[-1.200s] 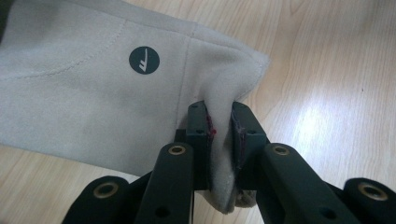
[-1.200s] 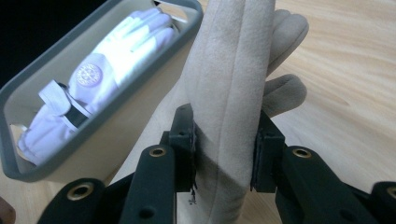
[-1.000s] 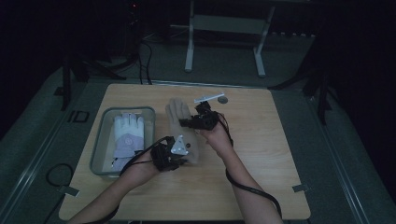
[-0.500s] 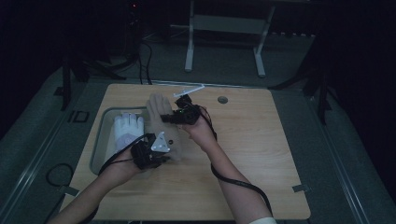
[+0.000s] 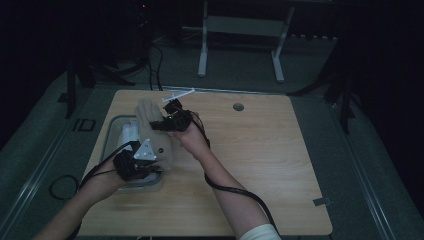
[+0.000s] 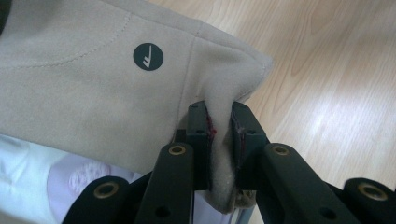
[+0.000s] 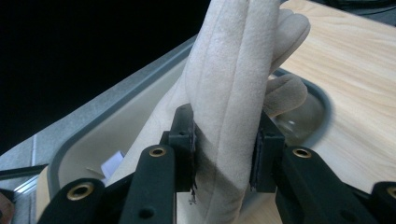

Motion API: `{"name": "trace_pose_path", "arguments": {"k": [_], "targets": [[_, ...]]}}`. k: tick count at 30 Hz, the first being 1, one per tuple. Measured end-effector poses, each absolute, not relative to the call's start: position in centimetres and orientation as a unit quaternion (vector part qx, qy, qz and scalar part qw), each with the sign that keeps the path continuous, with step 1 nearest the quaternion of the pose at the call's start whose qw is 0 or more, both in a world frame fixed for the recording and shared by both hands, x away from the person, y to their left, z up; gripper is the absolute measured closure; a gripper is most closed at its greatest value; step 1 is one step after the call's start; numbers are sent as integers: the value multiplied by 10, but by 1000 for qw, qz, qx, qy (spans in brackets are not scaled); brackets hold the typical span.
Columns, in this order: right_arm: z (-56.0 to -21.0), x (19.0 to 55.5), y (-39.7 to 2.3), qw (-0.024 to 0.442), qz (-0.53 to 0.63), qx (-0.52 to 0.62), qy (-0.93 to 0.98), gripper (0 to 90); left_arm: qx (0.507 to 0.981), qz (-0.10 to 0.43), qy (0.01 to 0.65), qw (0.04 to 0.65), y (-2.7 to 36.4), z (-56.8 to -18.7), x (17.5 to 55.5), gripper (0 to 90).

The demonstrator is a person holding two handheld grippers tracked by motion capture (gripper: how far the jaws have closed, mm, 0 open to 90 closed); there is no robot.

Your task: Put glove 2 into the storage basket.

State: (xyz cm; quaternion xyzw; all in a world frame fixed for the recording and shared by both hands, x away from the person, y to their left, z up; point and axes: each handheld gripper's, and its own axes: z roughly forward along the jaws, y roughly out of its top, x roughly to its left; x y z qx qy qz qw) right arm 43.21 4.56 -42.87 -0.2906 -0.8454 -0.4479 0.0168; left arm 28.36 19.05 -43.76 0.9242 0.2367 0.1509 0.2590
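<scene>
A beige fleece glove (image 5: 152,131) is held stretched between both grippers above the right side of a clear tray (image 5: 112,131). My left gripper (image 5: 141,161) is shut on the glove's cuff corner (image 6: 223,140), near a round dark logo (image 6: 148,56). My right gripper (image 5: 161,123) is shut on the glove's finger end (image 7: 233,107), with the fingertips sticking out beyond the pads. The glove's fingers hang over the tray's grey rim (image 7: 116,105). White gloves (image 5: 129,134) lie in the tray under it.
The wooden table (image 5: 260,150) has a small round grommet (image 5: 238,106) at the back and a white tool (image 5: 178,94) near its far edge. A white garment (image 6: 42,177) lies under the glove. Cables trail from both grippers toward the front.
Both grippers have carried the glove leftward from the table's middle to above the tray. Their grips on it look unchanged.
</scene>
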Motion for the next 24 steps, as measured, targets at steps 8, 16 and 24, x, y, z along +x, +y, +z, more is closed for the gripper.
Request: {"name": "trace_pose_path", "arguments": {"k": [8, 16, 24], "targets": [[-439, 429, 85, 33, -437, -275, -855, 676, 924, 141, 259, 243, 218, -444, 275, 804], [-455, 431, 111, 45, -423, -271, -863, 674, 923, 144, 272, 232, 233, -452, 271, 803], [-477, 436, 115, 26, -397, -271, -877, 666, 922, 124, 280, 235, 233, -467, 281, 802]]}}
